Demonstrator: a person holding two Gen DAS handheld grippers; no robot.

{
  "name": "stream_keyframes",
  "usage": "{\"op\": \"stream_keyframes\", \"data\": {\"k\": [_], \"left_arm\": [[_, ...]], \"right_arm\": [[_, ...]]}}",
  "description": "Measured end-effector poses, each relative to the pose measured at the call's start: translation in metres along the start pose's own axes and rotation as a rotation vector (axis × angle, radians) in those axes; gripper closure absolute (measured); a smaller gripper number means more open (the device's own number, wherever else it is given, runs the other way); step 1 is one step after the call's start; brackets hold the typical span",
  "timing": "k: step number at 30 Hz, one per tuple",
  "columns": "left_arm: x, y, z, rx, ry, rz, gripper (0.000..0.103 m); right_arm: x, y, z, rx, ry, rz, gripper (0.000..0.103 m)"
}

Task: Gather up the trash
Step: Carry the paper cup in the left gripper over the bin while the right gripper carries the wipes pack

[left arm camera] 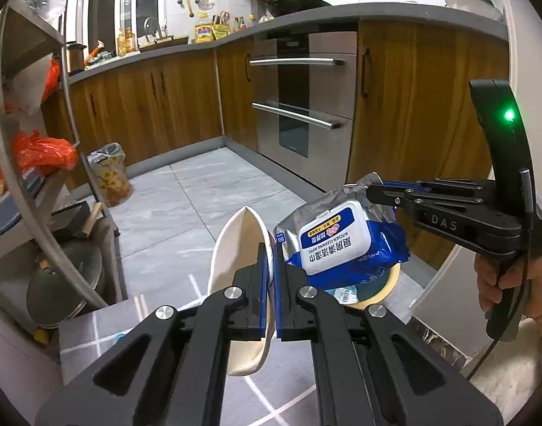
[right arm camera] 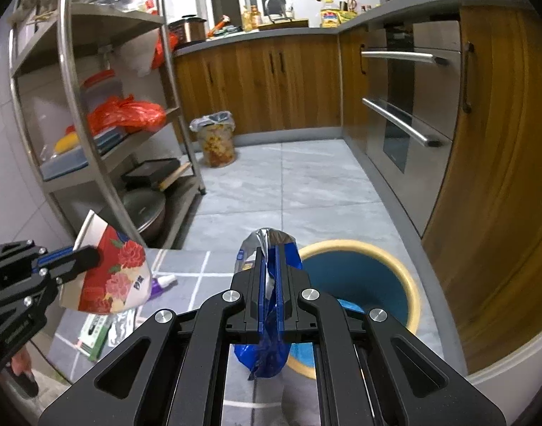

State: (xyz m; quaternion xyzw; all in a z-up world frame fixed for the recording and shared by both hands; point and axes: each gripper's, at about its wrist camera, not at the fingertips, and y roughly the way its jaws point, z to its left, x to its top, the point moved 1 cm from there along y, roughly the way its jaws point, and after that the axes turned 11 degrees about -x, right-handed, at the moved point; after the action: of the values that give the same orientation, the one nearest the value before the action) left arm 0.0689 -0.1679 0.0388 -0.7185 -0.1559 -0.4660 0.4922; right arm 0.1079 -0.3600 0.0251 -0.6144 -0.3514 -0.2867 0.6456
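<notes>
A: What does each gripper carry, and why is it held that way?

B: The left gripper (left arm camera: 272, 273) is clamped on the rim of a crushed paper bowl (left arm camera: 240, 284), red with flowers outside, held edge-on above the mat (right arm camera: 200, 277). The right gripper (right arm camera: 272, 284) is clenched on one end of a wipes pack (left arm camera: 338, 241), which hangs from the blue pads over the bin (right arm camera: 405, 273). Both pieces sit near the bin's mouth, likely so they can drop straight in.

A: What is in the bin?

B: It is blue inside with a cream rim. Something pale with a printed label lies at the bottom; the pack hides most of it, so it may be paper.

A: Is more trash left?

B: Yes. On the mat lie a purple tube (right arm camera: 162, 284), a green box (right arm camera: 93, 333) and a foil wrapper (right arm camera: 123, 323). A second bin (right arm camera: 215, 138), bag-lined, stands far off by the cabinets (right arm camera: 256, 85), with colourful contents.
</notes>
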Motion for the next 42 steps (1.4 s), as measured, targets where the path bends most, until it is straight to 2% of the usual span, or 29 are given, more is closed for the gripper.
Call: {"op": "stream_keyframes", "data": {"k": [17, 29, 42], "left_arm": [[0.007, 0.064, -0.020, -0.078, -0.021, 0.054, 0.100], [0.002, 0.106, -0.021, -0.095, -0.036, 0.102, 0.100], [-0.002, 0.152, -0.024, -0.075, 0.039, 0.123, 0.100]], "right_arm": [[-0.005, 0.017, -0.069, -0.132, 0.086, 0.003, 0.097], [-0.013, 0.036, -0.107, -0.206, 0.144, 0.037, 0.097], [-0.018, 0.054, -0.127, -0.252, 0.183, 0.080, 0.097]]}}
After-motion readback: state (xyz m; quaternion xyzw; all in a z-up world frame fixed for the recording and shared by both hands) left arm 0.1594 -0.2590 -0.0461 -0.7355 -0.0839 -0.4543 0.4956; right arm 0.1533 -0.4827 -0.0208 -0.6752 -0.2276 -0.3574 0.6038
